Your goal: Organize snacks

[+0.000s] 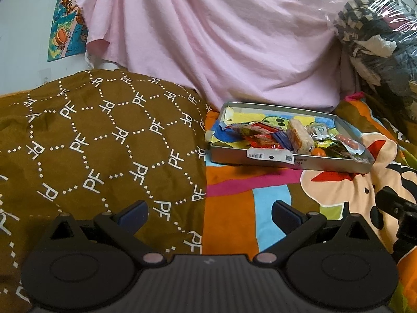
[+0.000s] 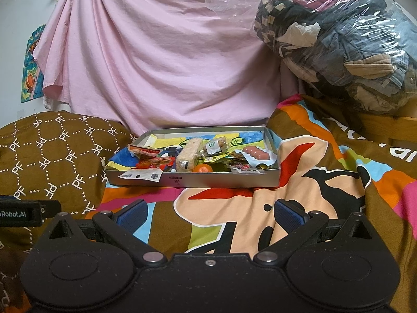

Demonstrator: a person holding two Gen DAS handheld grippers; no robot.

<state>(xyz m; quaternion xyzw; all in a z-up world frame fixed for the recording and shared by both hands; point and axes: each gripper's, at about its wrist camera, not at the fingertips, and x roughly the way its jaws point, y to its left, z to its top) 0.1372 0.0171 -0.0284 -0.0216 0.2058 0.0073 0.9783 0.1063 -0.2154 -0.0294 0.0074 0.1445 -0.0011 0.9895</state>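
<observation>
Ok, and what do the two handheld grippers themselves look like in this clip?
Both are matte black with ribbed housings, two round discs, angled linkage arms and silver pivot pins. The left gripper and right gripper carry blue textured pads on their fingers. White "Robot.AI" lettering marks the left gripper's side, seen from the right wrist camera. No hands, sleeves or cables show.
</observation>
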